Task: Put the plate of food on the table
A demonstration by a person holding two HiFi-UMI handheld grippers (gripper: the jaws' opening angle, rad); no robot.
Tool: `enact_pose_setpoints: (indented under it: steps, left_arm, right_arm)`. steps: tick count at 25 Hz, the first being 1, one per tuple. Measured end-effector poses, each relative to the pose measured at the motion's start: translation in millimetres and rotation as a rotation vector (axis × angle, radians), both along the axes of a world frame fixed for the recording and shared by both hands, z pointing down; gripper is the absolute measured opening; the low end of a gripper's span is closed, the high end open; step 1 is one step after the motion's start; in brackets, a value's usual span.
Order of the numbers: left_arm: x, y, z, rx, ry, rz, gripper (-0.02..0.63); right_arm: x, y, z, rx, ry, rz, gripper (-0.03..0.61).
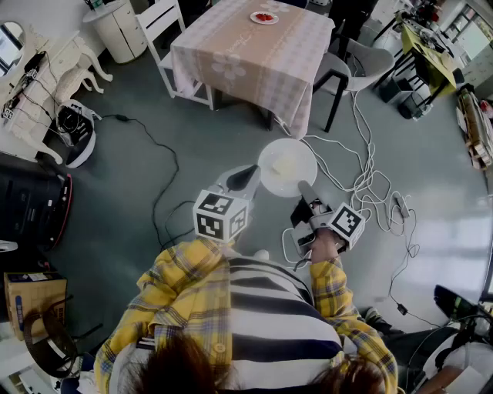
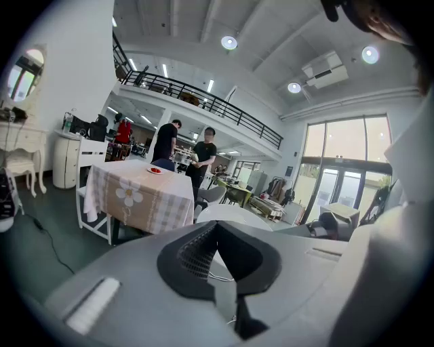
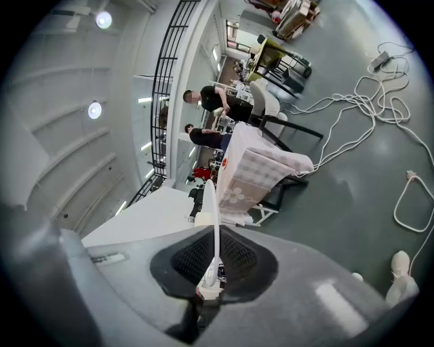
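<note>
1. Head view: a person in a yellow plaid shirt stood on a grey floor, well short of the dining table under a beige checked cloth.
2. A round white plate with a pale portion of food was held in the air in front of the person, well apart from that table.
3. The right gripper had the plate's near rim, while the left gripper pointed at its left edge, just beside it.
4. A small white dish of red food sat at the far side of the table, and white cables lay looped on the floor to the right.
5. Left gripper view: the left gripper had its jaws drawn together at the tips, with nothing between them.
6. The plate showed just past those tips, and the table stood beyond with two people in dark tops behind it.
7. Right gripper view: the right gripper was nearly closed, its pads pressing on the plate, seen edge-on as a thin white line.
8. The table appeared tilted, far beyond the plate.
</note>
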State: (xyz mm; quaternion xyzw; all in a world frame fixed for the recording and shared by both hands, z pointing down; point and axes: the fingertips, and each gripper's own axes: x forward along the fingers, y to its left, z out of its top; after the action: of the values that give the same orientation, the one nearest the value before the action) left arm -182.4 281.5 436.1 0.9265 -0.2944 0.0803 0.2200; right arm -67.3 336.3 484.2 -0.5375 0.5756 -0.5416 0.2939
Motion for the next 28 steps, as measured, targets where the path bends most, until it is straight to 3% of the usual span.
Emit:
enact_pose_setpoints:
  steps: [4, 21, 28]
  left_arm:
    - [1, -7, 1, -0.046, 0.042, -0.021, 0.003]
    - [2, -4, 5, -0.088, 0.067, -0.045, 0.003]
    - [24, 11, 8, -0.080, 0.058, -0.045, 0.003]
  right_arm:
    - [2, -7, -4, 0.015, -0.003, -0.009, 0.009]
    - [5, -2, -3, 0.016, -0.024, -0.011, 0.008]
    - [27, 11, 2, 0.032, -0.103, 0.013, 0.005]
